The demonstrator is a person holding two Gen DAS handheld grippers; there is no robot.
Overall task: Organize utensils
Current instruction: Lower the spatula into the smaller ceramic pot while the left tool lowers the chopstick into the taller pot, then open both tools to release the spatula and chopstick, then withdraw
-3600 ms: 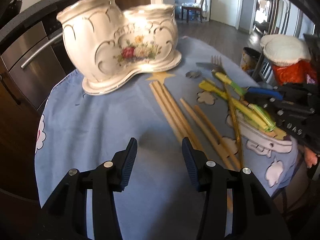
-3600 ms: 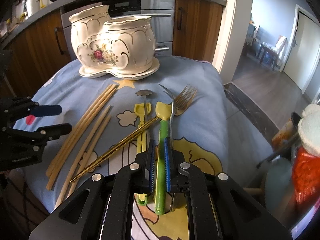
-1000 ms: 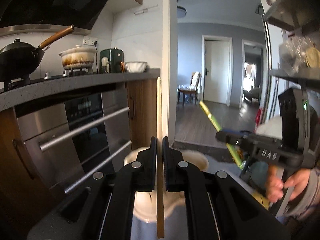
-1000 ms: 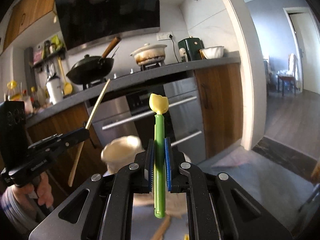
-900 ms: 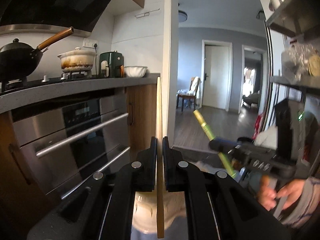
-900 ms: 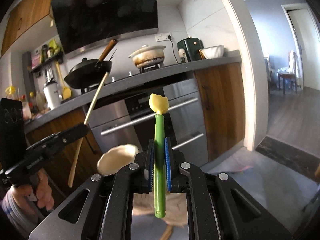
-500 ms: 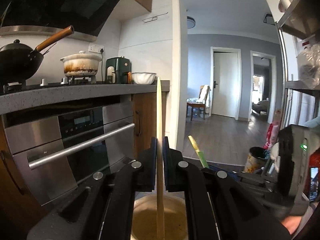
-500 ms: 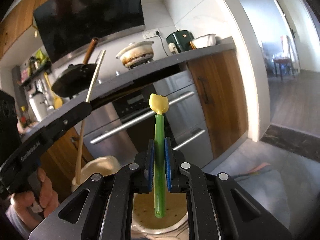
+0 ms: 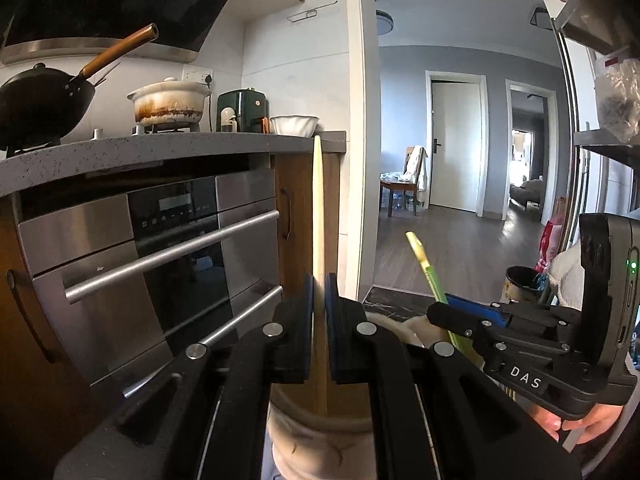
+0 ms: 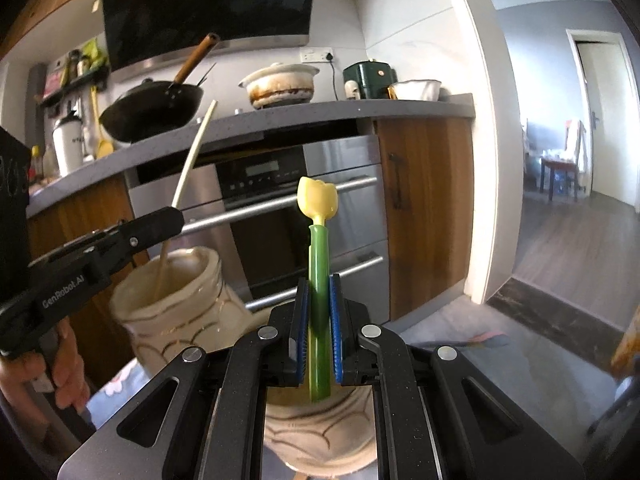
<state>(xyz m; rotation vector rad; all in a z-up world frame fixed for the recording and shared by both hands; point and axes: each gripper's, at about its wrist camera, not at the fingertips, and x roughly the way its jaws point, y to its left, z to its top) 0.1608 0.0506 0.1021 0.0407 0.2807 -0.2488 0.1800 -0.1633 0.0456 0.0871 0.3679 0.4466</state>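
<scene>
We have just lowered both utensils to the cream gilt-trimmed ceramic holder (image 10: pixel 176 304): our left gripper (image 9: pixel 319 308) clamps the pale wooden chopstick (image 9: pixel 318 208) inside one mouth, our right gripper (image 10: pixel 319 312) grips the green-handled yellow-tipped utensil (image 10: pixel 319 256) above the other, release pending.

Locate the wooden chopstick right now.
The wooden chopstick stands upright, clamped in the left gripper, its lower end inside the cream ceramic holder, left of the green-handled utensil.

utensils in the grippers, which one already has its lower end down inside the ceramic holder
The wooden chopstick in the left gripper: its lower end dips into the holder's taller cup. The green utensil hangs above the other cup's mouth.
</scene>
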